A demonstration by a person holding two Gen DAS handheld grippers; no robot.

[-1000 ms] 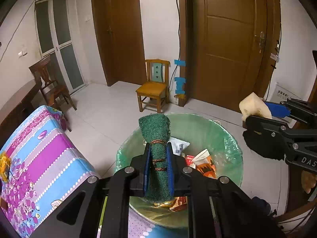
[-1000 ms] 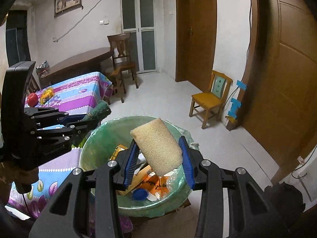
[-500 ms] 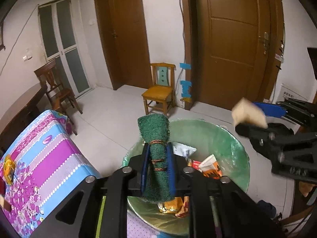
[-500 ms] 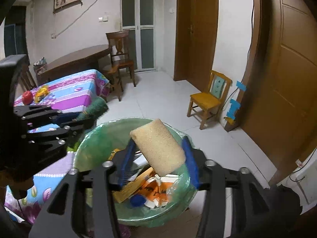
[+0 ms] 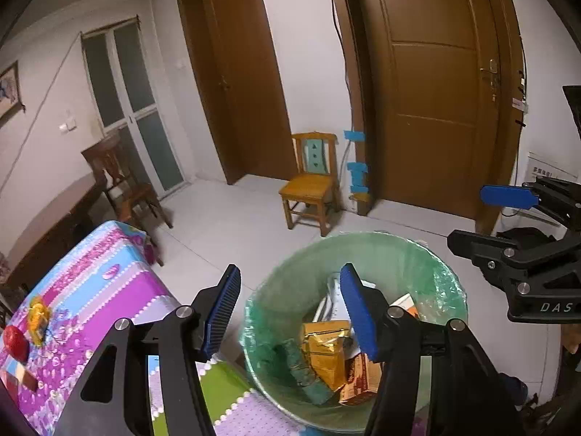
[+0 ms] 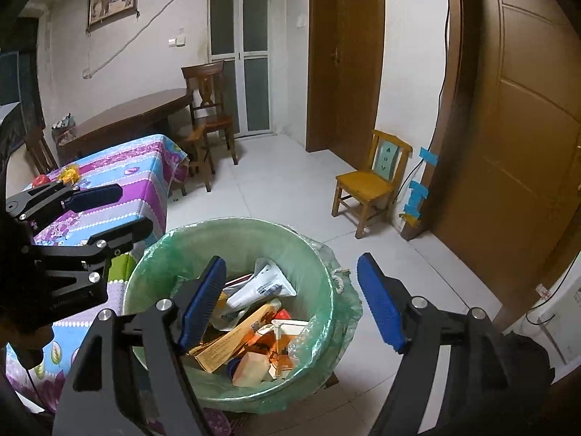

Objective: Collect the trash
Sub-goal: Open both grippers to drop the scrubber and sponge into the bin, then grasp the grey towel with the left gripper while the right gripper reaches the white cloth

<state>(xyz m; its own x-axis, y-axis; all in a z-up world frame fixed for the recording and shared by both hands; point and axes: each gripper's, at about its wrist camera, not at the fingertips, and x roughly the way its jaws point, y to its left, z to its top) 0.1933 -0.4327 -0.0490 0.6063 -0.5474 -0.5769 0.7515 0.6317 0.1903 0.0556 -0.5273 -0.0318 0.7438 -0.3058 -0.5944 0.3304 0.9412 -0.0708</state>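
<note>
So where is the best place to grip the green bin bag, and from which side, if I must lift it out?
Grip the bunched, knotted fold of the bag outside the bin's rim, on the side toward the yellow chair. Come from above: only there does loose film hang free.

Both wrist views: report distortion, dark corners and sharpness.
Left wrist view: door frames bow from fisheye, corners vignette black, bin sharp. Right wrist view: same curved door, dark corners, bin contents crisp, dim indoor light, no glare.
</note>
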